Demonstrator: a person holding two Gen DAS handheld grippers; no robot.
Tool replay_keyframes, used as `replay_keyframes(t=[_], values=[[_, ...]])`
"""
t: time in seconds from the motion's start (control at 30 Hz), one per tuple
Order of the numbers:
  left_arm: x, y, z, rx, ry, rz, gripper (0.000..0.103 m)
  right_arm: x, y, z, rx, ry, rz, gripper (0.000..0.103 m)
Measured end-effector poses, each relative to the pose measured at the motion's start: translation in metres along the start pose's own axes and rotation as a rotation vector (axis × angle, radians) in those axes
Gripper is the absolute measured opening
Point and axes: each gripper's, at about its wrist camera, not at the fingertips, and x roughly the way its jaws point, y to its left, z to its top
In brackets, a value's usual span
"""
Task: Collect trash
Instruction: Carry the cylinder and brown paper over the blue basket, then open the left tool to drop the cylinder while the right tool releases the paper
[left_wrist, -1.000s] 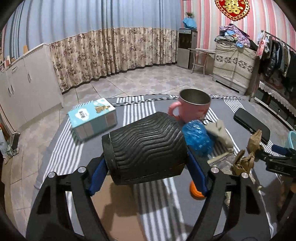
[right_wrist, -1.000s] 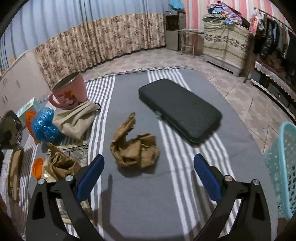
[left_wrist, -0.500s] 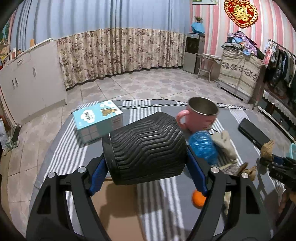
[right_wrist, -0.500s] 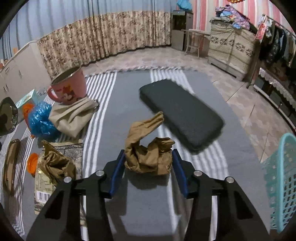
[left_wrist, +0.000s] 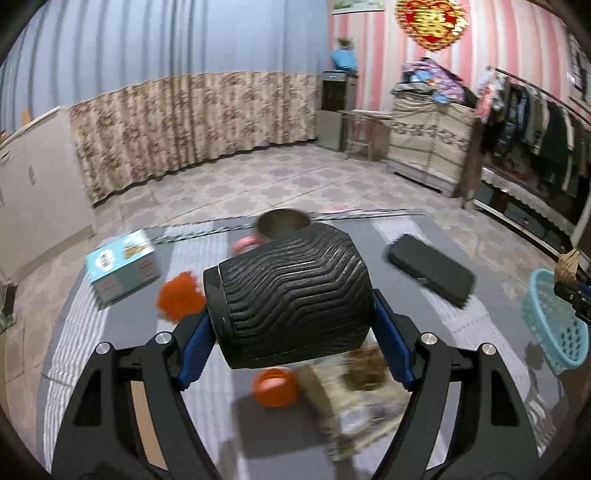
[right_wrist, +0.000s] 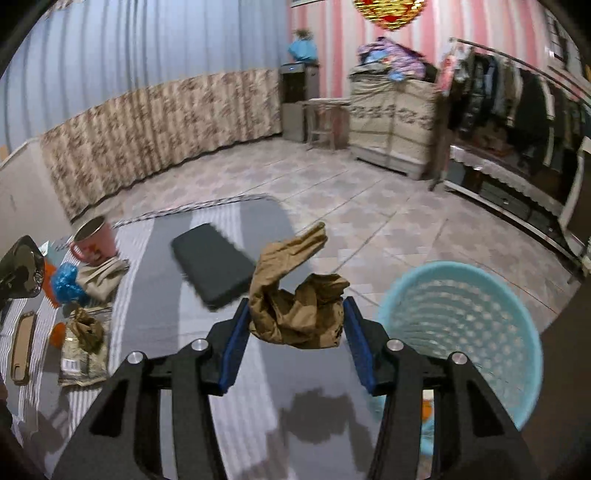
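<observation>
Above the grey striped bench (right_wrist: 162, 332), right claw (right_wrist: 295, 325) pinches a crumpled brown paper wad (right_wrist: 295, 310), lifted clear. Light-blue perforated plastic basket (right_wrist: 461, 325) sits just right of it and lower; right arm is the nearer one. Wad's long tail points up-right. Left claw (left_wrist: 291, 332) is clamped on a black ribbed cylindrical jar (left_wrist: 291, 295). No writing legible through the blur.
</observation>
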Motion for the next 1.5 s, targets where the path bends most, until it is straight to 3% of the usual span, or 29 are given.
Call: replay_keyframes(t=[0.3,0.53,0.97,1.5], values=[[-0.002,-0.113,0.003,0.111,-0.011,-0.142,0.076,-0.026,-0.107,-0.009,0.093,-0.040,-0.125,0.050],[0.013,-0.205,-0.006,0.167,0.001,-0.259,0.076,-0.015,-0.164,-0.016,0.157,-0.014,-0.130,0.050],[0.040,-0.333,-0.035,0.314,0.038,-0.379,0.076,0.006,-0.191,-0.024,0.206,0.000,-0.123,0.050],[0.054,-0.412,-0.041,0.419,0.043,-0.461,0.076,0.007,-0.239,-0.037,0.403,0.019,-0.138,0.050]])
